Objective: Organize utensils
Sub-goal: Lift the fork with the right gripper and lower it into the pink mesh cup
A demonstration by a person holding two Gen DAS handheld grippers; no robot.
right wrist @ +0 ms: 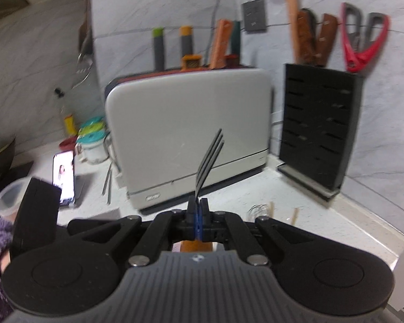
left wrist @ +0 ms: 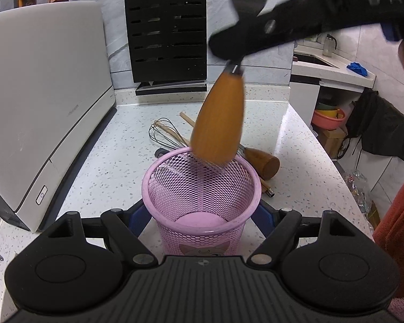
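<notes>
Overhead: right gripper (left wrist: 229,51) crossing the top of the left wrist view, blurred, jaws pinching the metal neck of a fork (left wrist: 218,121).
Fork: hanging handle-down, its wooden handle hovering just above the far rim of the pink cup (left wrist: 202,188), not yet inside; tines (right wrist: 211,158) sticking up and away in the right wrist view.
Right jaws: pressing fully together on the fork (right wrist: 211,158), blue pads (right wrist: 198,224) showing between the black fingers.
Left gripper (left wrist: 202,215): jaws standing wide on either side of the pink cup, blue pads beside its mesh wall; gripping or merely bracketing, impossible to tell.
Pink cup: standing upright on the speckled counter (left wrist: 107,148), looking empty down to its base.
Still waiting on the counter: whisk (left wrist: 167,134), a second wooden-handled utensil (left wrist: 261,161) and a wooden stick (left wrist: 187,119), all lying just behind the cup.
Backdrop: grey appliance (left wrist: 45,102) standing at the left, black knife block (left wrist: 165,29) leaning against the marbled wall.
Edge of frame: orange sleeve (left wrist: 398,228) showing at the right.
</notes>
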